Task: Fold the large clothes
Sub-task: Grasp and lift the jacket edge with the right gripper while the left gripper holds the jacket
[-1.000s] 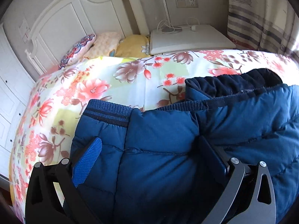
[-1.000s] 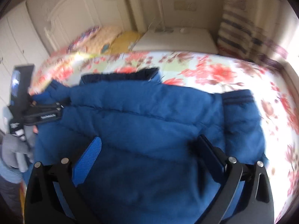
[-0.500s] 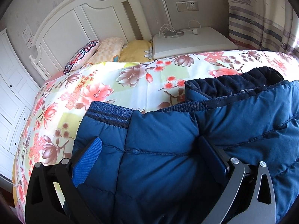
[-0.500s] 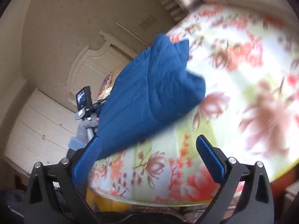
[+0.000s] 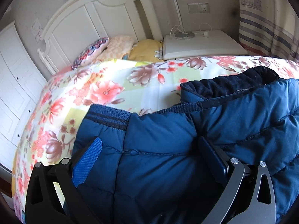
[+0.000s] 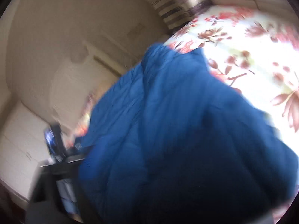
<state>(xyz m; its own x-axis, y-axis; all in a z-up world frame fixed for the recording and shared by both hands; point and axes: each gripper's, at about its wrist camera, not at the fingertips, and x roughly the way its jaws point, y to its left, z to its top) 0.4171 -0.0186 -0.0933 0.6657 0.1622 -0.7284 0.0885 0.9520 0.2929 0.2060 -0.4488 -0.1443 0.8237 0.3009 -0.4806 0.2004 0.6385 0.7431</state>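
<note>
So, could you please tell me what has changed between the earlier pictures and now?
The right gripper swung off to the side and rolled; its jaws, just closing, are now hidden behind the blue jacket, so any grip is unclear. The left gripper stayed put, jaws wide over the jacket on the floral bedspread.

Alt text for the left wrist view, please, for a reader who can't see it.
A blue padded jacket lies on a floral bedspread, filling the gap between the fingers of the left gripper, which stand wide apart over it. Beyond are its ribbed cuff and dark collar, then pillows, a white headboard and a white bedside table.
</note>
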